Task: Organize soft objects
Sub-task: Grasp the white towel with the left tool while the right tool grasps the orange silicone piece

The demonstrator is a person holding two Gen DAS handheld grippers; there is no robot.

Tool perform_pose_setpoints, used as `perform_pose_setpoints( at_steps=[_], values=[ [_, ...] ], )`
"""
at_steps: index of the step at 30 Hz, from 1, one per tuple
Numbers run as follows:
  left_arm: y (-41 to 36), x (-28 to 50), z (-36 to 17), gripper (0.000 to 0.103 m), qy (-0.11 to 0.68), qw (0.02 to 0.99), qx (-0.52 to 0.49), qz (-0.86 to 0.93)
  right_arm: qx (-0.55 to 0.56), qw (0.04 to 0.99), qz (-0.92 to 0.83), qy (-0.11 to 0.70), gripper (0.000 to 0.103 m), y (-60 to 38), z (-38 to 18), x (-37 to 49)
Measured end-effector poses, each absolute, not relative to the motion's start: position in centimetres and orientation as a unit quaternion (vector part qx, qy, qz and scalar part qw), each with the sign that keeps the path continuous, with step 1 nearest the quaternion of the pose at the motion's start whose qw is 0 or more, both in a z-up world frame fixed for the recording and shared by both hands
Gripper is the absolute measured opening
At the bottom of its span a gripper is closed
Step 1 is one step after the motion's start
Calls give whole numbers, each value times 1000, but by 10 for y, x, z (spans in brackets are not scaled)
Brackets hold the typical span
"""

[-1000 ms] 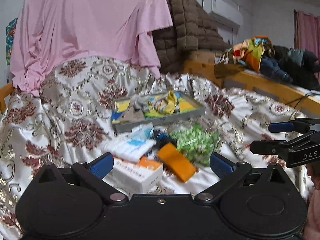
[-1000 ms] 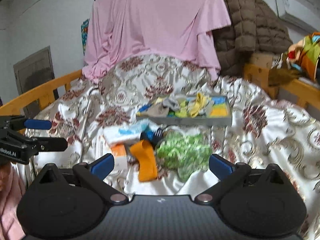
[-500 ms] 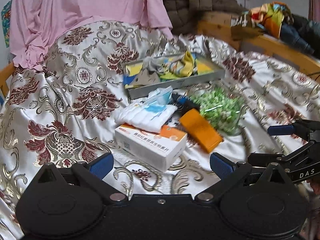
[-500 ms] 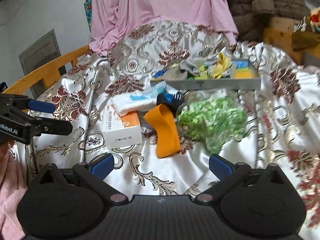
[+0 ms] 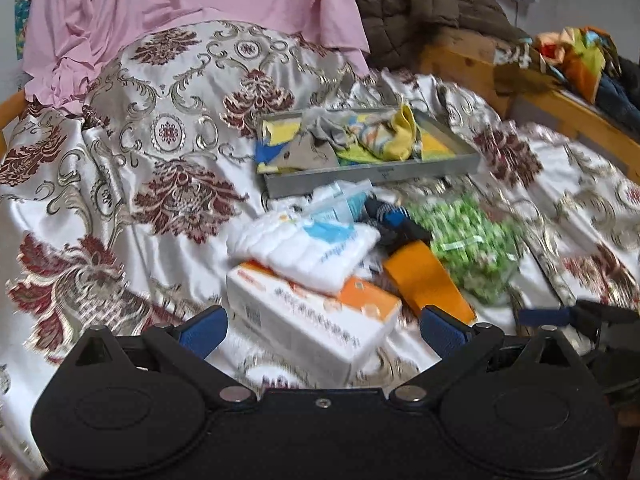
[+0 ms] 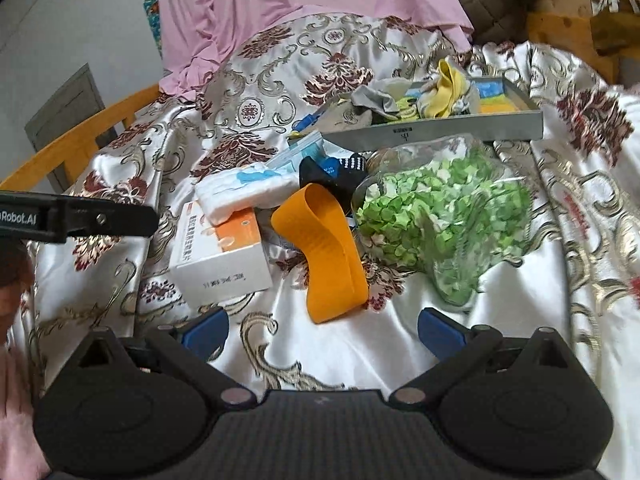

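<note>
Approach step: both hand-held grippers, left (image 5: pixel 322 330) and right (image 6: pixel 322 330), gape empty. Box (image 5: pixel 312 320) sits just ahead of left; band (image 6: pixel 324 252) just ahead of right. Next: clamp band, carry to tray (image 6: pixel 440 132) beyond.

Home bedroom. Wooden bed frame (image 6: pixel 80 140) under a satin floral bedspread (image 5: pixel 160 160). Pink sheet (image 5: pixel 180 8) and quilted brown jacket (image 5: pixel 420 8) draped behind.

The left claw (image 5: pixel 322 330) stood wide apart over a white box (image 5: pixel 312 320); behind it lay a grey tray (image 5: pixel 372 172) of cloths on the bed (image 5: pixel 120 200).
</note>
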State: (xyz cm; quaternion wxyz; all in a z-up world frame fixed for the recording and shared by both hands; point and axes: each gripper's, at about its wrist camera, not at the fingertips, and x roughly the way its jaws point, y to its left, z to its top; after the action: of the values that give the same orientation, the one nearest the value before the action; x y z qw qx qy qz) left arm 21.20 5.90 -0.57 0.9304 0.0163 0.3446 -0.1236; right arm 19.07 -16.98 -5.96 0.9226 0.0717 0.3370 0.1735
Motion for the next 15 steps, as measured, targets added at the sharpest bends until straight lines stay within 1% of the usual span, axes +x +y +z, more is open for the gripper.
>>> perform_pose_setpoints(
  at_steps=[3, 7, 12, 15],
  values=[
    [62, 227, -15, 102, 330, 936, -3, -121, 74, 924, 172, 334, 102, -166, -66, 201],
    [67, 251, -28, 102, 330, 936, -23, -118, 73, 928, 169, 323, 102, -163, -71, 209],
    [72, 276, -40, 102, 333, 933, -51, -124, 84, 925, 178, 324, 97, -162, -76, 219],
    [74, 287, -46, 102, 327, 934, -65, -129, 91, 924, 184, 324, 97, -160, -77, 224]
  ],
)
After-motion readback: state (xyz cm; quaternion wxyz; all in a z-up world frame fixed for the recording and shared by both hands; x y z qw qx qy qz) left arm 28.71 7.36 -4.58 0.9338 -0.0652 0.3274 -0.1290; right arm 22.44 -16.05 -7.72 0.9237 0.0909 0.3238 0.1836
